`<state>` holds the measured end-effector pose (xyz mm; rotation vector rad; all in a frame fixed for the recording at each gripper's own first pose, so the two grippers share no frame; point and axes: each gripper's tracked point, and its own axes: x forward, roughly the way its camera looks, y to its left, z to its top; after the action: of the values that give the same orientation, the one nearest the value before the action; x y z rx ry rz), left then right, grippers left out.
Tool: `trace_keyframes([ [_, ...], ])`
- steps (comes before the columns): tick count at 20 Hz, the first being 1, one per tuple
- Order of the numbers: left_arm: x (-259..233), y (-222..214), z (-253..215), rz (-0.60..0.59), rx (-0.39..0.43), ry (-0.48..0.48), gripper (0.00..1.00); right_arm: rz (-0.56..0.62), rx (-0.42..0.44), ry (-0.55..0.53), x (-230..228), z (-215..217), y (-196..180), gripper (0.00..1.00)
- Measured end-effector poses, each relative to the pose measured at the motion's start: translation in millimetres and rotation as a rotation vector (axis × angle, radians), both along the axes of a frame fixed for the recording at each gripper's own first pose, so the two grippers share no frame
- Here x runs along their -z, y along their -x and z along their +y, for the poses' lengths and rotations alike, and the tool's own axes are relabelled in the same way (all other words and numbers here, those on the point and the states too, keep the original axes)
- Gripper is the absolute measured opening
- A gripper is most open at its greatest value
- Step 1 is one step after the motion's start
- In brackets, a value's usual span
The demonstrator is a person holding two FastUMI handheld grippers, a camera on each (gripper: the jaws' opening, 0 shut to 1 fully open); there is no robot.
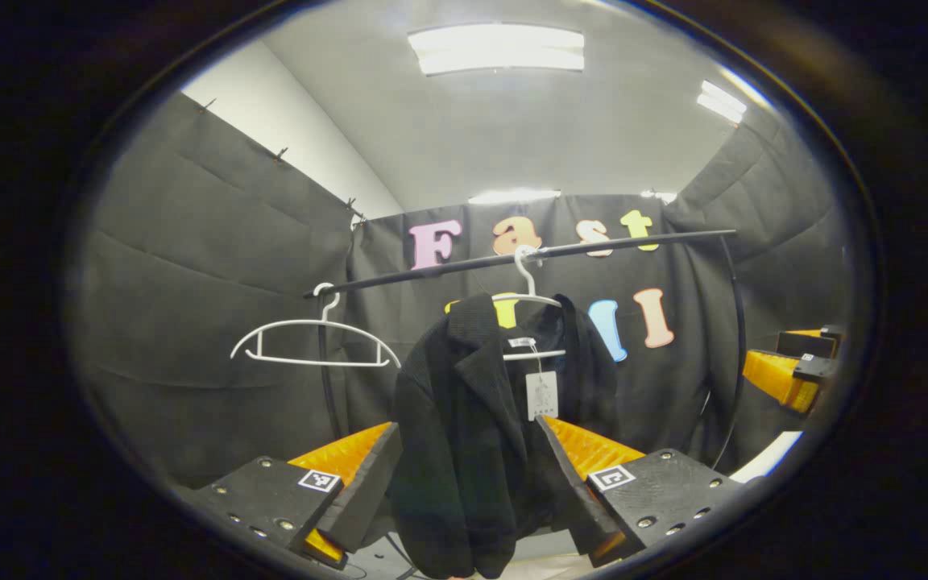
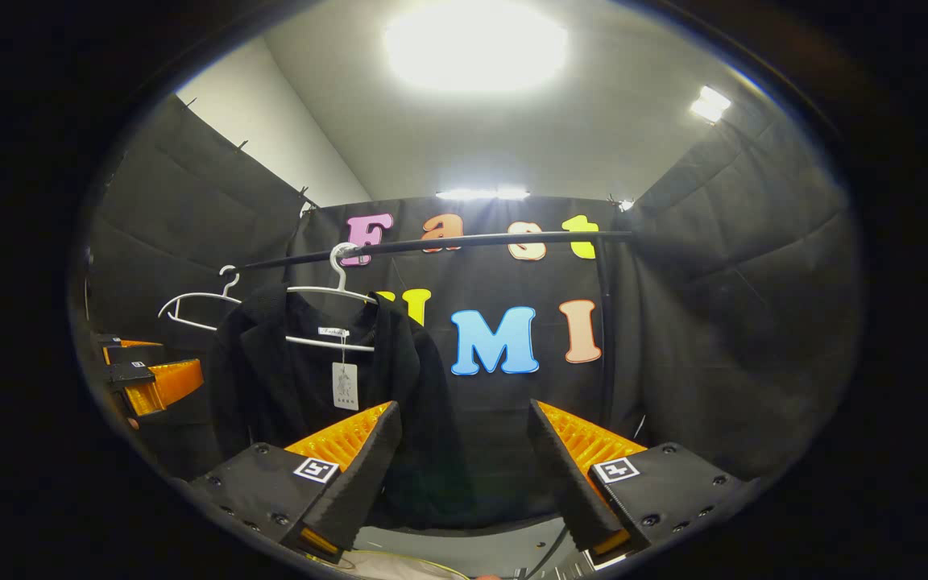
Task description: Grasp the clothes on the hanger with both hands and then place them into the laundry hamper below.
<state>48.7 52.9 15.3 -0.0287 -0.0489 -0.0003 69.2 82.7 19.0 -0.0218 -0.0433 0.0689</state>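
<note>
The black jacket (image 1: 464, 419) is seen hanging on a white hanger (image 1: 530, 300) from the dark rail (image 1: 512, 258), with a paper tag (image 1: 541, 395) at its open front; a second, empty hanger (image 1: 315, 342) hangs further along the rail. No hamper is made out in either view.

The step in hand is judged to be the reach — both grippers are to be brought onto the cloth. It would be done well if 1 shoulder were taken by each gripper, just below the hanger's arms, so the jacket can be lifted off evenly rather than dragged from 1 side.

The left gripper (image 1: 464, 483) is held level and aimed at the jacket's lower front, fingers spread wide, nothing gripped. The right gripper (image 2: 464, 475) is held level too, pointed past the jacket's edge towards the wall, its fingers equally wide and empty — it should be swung towards the garment.
</note>
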Motion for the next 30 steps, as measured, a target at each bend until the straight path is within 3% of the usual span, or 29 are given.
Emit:
trace_keyframes([
  [12,-23.8,-44.3,-11.1,-0.031,-0.001,-0.010,0.96,0.028,-0.119,-0.034,-11.0,46.1,-54.9,0.97],
  [23,-5.5,-95.6,-35.9,0.043,-0.077,-0.021,0.96,0.078,-0.241,-0.057,5.7,60.2,-122.0,0.99],
  [30,8.3,-134.4,-35.1,0.070,-0.166,-0.018,0.95,0.102,-0.314,-0.102,15.7,75.4,-169.6,0.99],
])
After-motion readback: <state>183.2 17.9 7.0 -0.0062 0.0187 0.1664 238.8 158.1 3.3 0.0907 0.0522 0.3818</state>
